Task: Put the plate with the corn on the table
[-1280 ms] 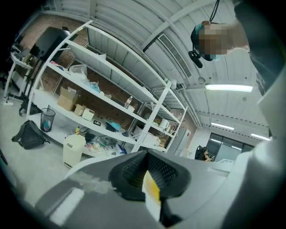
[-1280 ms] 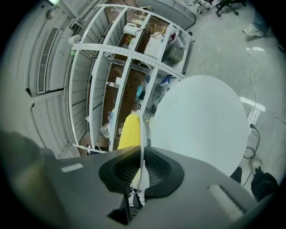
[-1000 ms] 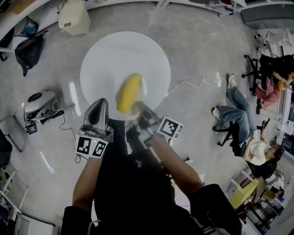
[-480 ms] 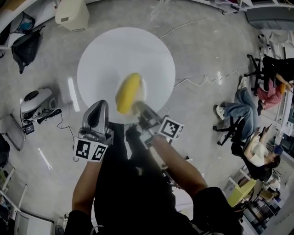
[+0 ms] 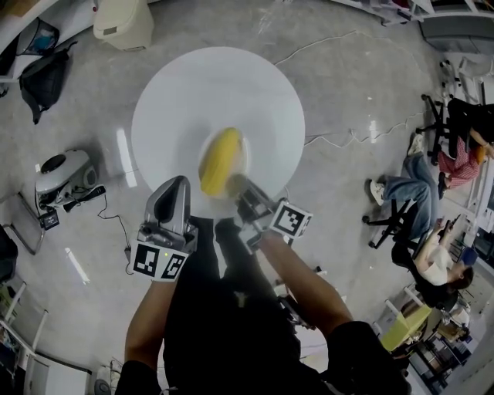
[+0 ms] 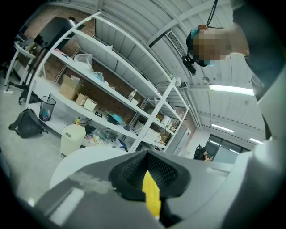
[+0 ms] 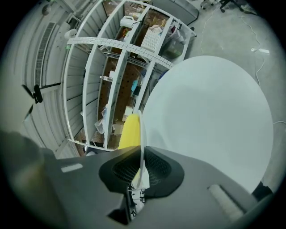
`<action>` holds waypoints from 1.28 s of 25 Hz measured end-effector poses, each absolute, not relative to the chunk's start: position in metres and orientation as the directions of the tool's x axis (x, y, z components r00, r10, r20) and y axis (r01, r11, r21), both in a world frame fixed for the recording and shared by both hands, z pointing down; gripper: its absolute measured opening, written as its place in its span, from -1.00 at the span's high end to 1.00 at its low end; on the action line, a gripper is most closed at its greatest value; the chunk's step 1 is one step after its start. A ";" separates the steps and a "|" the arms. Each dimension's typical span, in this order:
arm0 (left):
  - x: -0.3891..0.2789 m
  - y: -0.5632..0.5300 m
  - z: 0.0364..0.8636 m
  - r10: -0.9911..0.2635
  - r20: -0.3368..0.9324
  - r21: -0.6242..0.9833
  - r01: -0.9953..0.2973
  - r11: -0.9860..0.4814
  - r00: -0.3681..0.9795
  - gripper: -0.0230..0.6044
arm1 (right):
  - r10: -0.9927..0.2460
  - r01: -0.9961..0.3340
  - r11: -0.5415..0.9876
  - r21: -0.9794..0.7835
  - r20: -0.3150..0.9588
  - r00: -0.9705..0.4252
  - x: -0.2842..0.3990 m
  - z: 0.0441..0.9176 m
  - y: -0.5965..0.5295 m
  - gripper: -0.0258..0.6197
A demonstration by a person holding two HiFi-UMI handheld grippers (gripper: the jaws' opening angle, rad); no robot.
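A yellow corn cob (image 5: 220,171) lies on a white plate (image 5: 245,154) that hangs over the near part of the round white table (image 5: 185,85). My right gripper (image 5: 235,185) is shut on the plate's near rim. In the right gripper view the thin plate rim (image 7: 142,143) runs edge-on between the pads of the right gripper (image 7: 142,167), with the corn (image 7: 130,132) left of it and the table (image 7: 210,116) beyond. My left gripper (image 5: 176,185) hovers beside the plate at the table's near edge, jaws together. In its own view, the left gripper (image 6: 149,179) shows only a yellow sliver in the slit.
Around the table, a beige bin (image 5: 122,21) and a black bag (image 5: 42,65) sit on the floor at the back left. A small floor device (image 5: 62,177) is at the left, with cables (image 5: 347,139) at the right. People sit on chairs (image 5: 432,247) further right. White shelving (image 6: 111,89) stands behind the table.
Both grippers have sunk toward the table with the plate and corn. The table fills more of the head view. The grip on the plate is unchanged.
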State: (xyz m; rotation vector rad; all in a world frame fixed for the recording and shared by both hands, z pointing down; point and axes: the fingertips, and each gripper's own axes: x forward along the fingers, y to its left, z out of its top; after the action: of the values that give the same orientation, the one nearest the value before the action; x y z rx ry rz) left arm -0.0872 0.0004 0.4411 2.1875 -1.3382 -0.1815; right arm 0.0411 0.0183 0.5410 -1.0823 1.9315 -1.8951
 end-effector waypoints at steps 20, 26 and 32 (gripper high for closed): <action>-0.089 -0.018 0.467 -0.839 0.182 0.535 -0.768 -0.352 0.512 0.92 | -0.607 -0.354 -0.124 -0.927 0.353 -0.712 0.038 0.580 -0.001 0.82; -0.092 -0.019 0.473 -0.840 0.189 0.540 -0.769 -0.343 0.508 0.92 | -0.601 -0.356 -0.118 -0.927 0.352 -0.718 0.035 0.586 -0.008 0.82; -0.095 -0.023 0.477 -0.835 0.185 0.546 -0.761 -0.352 0.519 0.92 | -0.594 -0.364 -0.134 -0.922 0.368 -0.715 0.032 0.591 -0.011 0.82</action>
State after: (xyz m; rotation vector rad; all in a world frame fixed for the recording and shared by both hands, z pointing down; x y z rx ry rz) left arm -0.0954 -0.0234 0.4775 2.1809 -1.2941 -0.1662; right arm 0.0322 -0.0110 0.5911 -1.0933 1.9418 -1.9573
